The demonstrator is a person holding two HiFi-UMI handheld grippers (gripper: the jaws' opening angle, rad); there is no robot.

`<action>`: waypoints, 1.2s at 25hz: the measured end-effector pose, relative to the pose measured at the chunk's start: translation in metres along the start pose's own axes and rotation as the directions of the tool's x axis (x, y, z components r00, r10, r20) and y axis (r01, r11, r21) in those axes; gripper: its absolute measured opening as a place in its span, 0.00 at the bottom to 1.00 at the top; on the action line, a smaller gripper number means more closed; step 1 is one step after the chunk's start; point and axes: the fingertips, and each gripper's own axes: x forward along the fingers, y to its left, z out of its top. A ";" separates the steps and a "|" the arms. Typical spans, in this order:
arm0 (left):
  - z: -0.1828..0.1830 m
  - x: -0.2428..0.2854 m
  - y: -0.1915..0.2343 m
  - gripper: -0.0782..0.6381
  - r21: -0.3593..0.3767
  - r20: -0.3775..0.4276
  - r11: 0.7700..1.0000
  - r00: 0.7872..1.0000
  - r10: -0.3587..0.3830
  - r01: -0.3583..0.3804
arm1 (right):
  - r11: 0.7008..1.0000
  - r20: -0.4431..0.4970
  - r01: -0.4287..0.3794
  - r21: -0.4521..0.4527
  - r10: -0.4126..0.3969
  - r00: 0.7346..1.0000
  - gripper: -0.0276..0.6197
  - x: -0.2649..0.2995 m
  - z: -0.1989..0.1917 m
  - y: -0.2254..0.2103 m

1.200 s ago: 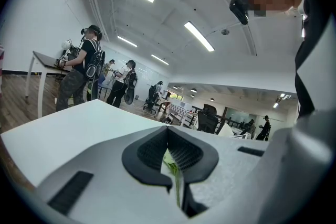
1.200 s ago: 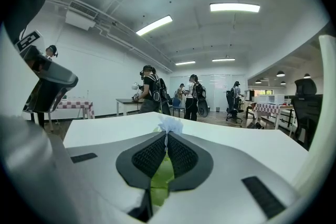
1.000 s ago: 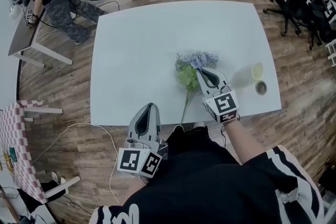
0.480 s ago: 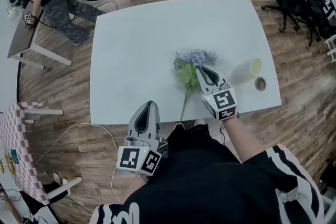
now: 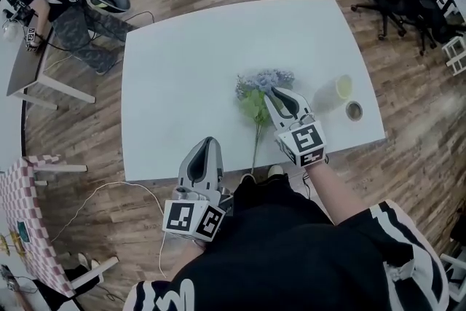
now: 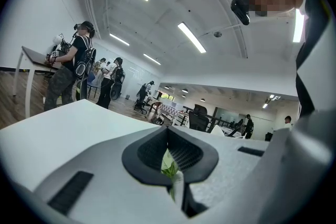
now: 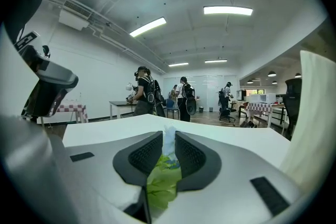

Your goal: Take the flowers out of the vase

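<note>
Already clear of the vase (image 5: 331,95), the flowers (image 5: 258,95) lie flat on the table (image 5: 182,69) beside my right claw (image 5: 271,93).
That claw's jaws have just been opening and stand slightly apart, with green leaves (image 7: 164,176) between them and, as I judge, no squeeze. The flowers run from the blooms (image 5: 266,79) on the far side to the stem (image 5: 255,146) at the near edge. My left claw (image 5: 210,143), jaws together and empty, hangs off that edge left of the stem. The right is nearer.
</note>
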 end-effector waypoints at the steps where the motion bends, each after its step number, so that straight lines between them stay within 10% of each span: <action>1: 0.000 0.001 -0.001 0.12 0.001 0.000 1.000 1.000 -0.006 0.006 | 1.000 -0.002 0.000 0.005 0.000 1.000 0.17 0.001 -0.001 0.000; 30: 0.016 0.044 -0.026 0.12 0.055 0.005 0.958 0.960 -0.281 0.280 | 0.991 0.264 0.129 -0.030 -0.117 0.957 0.17 -0.057 0.111 0.043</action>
